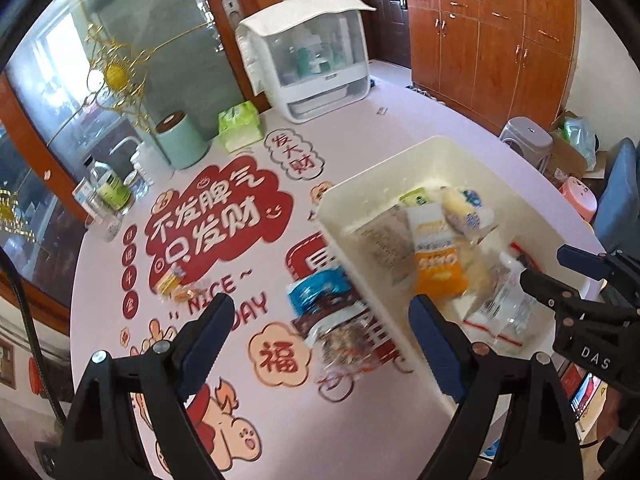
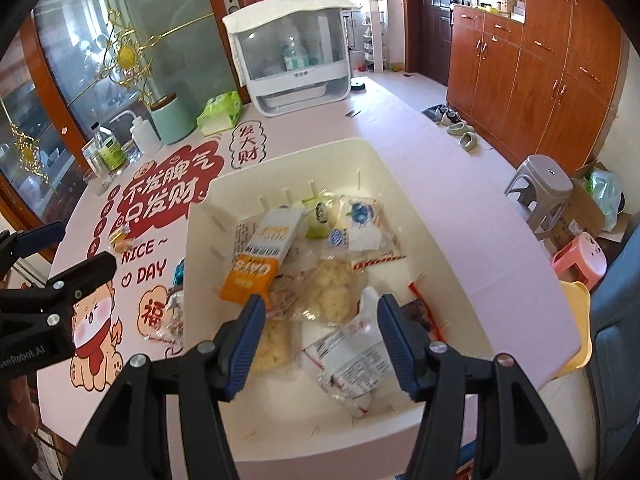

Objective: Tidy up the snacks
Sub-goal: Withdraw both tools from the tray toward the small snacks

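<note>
A cream plastic bin (image 2: 404,184) on the table holds several snack packets, among them an orange-and-white packet (image 2: 256,260) and a clear packet with a white label (image 2: 352,364). My right gripper (image 2: 322,312) is open and empty just above the bin's near end. My left gripper (image 1: 320,312) is open and empty, straddling the bin's left wall (image 1: 360,272). A blue-and-brown snack packet (image 1: 324,300) lies on the table against that wall. Small orange wrapped sweets (image 1: 176,286) lie further left. The right gripper's fingers (image 1: 552,292) show over the bin in the left wrist view.
The table has a pink printed cloth (image 1: 224,216). At its far side stand a white cabinet (image 1: 312,52), a green tissue pack (image 1: 238,124), a mint canister (image 1: 182,140) and bottles (image 1: 108,188). Stools (image 2: 540,184) and wooden cupboards (image 2: 540,80) are to the right.
</note>
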